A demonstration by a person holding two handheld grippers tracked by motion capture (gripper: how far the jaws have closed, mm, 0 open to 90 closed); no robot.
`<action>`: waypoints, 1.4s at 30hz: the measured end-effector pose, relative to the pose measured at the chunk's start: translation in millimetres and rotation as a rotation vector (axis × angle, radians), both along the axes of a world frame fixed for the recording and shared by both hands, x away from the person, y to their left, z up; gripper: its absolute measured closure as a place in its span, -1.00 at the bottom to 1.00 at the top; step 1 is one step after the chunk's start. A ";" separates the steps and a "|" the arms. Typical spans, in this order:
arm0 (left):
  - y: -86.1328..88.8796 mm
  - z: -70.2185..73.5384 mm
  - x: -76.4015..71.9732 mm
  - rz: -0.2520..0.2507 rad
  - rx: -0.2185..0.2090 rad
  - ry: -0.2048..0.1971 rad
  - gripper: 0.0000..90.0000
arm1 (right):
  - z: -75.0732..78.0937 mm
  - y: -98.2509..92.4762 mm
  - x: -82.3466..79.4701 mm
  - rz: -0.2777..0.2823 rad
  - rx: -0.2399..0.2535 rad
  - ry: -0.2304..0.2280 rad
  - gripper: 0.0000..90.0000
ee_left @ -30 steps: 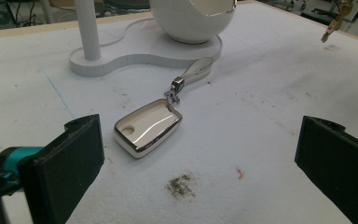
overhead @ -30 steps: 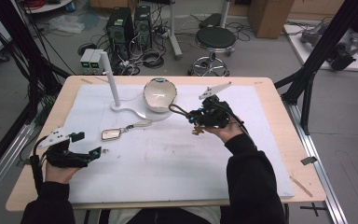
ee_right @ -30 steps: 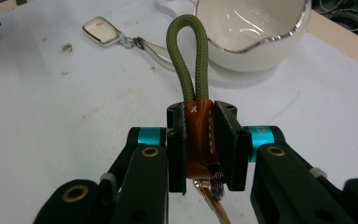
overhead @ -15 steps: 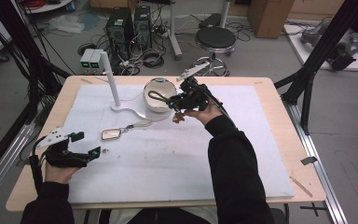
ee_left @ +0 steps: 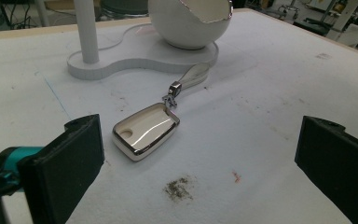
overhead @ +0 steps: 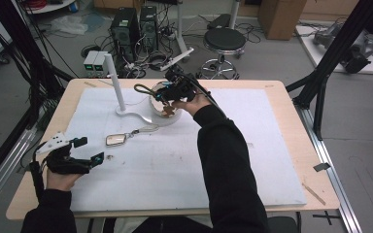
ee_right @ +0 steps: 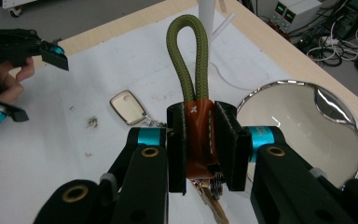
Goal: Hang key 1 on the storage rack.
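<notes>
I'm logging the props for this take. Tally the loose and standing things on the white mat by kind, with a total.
Keychains with a strap: 2, the silver key fob on the mat and the green rope keychain held above it.
White stands: 1, post and bowl stand.
Total: 3

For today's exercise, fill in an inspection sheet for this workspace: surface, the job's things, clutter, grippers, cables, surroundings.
Surface: white mat on a wooden table, with small dirt specks.
Job's things: key fob with olive rope loop and brown leather sleeve; white stand with post, base and bowl; silver key fob lying flat on the mat.
Clutter: nothing seen.
Grippers: right hand-held gripper shut on the leather sleeve, above the bowl; left hand-held gripper open, near the silver fob.
Cables: tangled on the floor beyond the table.
Surroundings: stool, computer towers, black frame.
</notes>
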State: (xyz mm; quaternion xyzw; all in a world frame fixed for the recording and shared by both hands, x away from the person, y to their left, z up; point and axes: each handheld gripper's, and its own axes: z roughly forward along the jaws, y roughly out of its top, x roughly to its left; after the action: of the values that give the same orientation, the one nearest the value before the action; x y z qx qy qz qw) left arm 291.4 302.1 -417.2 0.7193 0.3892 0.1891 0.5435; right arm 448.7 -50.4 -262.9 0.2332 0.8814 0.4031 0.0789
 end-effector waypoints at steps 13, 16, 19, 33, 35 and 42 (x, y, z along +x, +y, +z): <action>0.6 -0.7 1.1 -0.004 -0.002 0.000 -0.96 | 17.9 28.6 24.8 0.016 0.001 0.025 0.67; 1.0 -0.6 1.1 -0.009 -0.004 -0.002 -0.96 | 22.4 38.4 29.3 0.014 -0.015 0.027 0.67; 1.2 -0.7 1.2 -0.006 -0.012 -0.001 -0.96 | 28.6 51.6 32.6 0.018 -0.026 0.035 0.67; 1.9 -0.5 0.5 -0.011 -0.019 0.000 -0.96 | 38.6 88.2 38.4 0.060 -0.057 0.007 0.67; 2.1 -1.0 1.0 -0.012 -0.018 0.004 -0.96 | 37.4 93.6 38.4 0.062 -0.062 0.007 0.67; 3.3 -1.3 0.9 -0.006 -0.018 0.002 -0.96 | 23.7 103.0 46.5 0.048 -0.078 0.006 0.67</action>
State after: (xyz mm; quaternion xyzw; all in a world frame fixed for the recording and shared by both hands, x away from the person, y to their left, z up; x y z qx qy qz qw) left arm 292.4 305.4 -418.5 0.7157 0.3892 0.1828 0.5503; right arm 495.3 52.6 -239.2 0.2100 0.9020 0.3696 0.0756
